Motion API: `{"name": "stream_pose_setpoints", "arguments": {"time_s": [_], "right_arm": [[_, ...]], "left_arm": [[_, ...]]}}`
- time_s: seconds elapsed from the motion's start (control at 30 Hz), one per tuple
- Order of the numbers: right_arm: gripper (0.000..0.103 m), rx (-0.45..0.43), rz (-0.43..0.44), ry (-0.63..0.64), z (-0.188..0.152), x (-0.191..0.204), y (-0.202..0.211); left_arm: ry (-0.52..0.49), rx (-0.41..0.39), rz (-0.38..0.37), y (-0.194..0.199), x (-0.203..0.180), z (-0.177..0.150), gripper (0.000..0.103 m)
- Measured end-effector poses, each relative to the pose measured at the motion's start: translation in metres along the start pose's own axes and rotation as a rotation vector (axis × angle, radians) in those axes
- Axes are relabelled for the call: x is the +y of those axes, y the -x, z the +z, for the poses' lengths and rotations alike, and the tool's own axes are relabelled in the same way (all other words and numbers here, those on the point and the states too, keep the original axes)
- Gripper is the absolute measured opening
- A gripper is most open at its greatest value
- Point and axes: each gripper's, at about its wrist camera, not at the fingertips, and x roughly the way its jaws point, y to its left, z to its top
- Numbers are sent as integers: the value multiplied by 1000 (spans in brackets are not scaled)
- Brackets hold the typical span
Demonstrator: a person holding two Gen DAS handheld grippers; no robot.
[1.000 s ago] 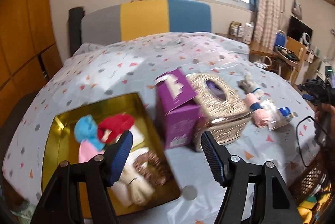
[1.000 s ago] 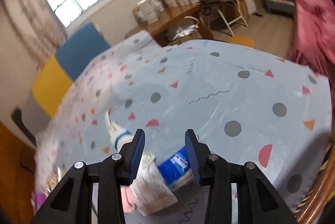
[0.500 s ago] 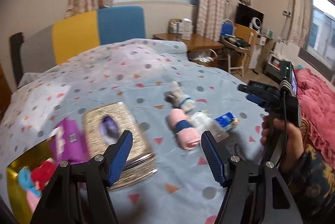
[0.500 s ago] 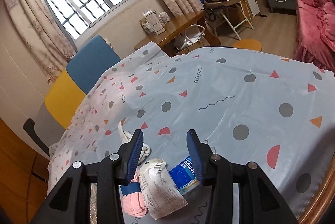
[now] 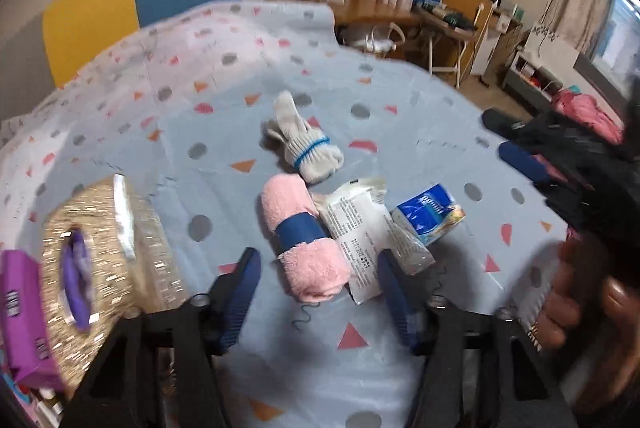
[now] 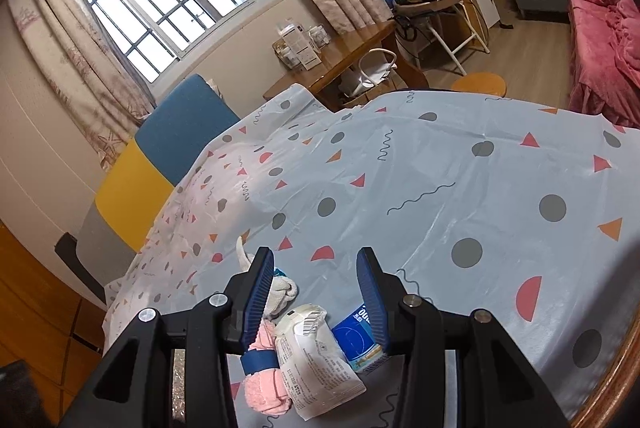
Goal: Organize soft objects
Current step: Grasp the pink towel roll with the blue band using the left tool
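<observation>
The left gripper is lined up over the rolled pink terry towel with a blue band, jaws closing but not yet pressing, the roll's near end sitting in the gap; judged as the approach for the next pick. The towel lies on the dotted pale-blue tablecloth, touching a white printed plastic packet; a blue-and-white tissue pack sits just beside that, and a rolled white knit glove with a blue stripe just beyond. The straddle is taken across the roll's short axis, probably so the soft pile compresses evenly. The right gripper is held released and empty above the same cluster, apparently waiting. A glittery gold tissue box stands well left.
</observation>
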Motion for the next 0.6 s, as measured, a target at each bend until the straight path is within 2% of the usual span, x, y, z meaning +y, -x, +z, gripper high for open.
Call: {"name": "stream_pose_setpoints", "arguments": {"time_s": [0.1, 0.4, 0.53, 0.57, 0.6], "right_arm": [[43, 11, 5, 1, 0, 0, -2], [44, 36, 28, 0, -1, 1, -4], [44, 46, 26, 3, -2, 2, -6], [44, 47, 27, 4, -2, 2, -6], [44, 52, 26, 6, -2, 3, -7]], "left_arm": [[17, 37, 24, -27, 1, 6, 51], [90, 140, 71, -87, 11, 10, 51], [151, 177, 43, -110, 21, 12, 49], [158, 197, 29, -115, 22, 10, 42], [155, 193, 22, -117, 23, 8, 41]]}}
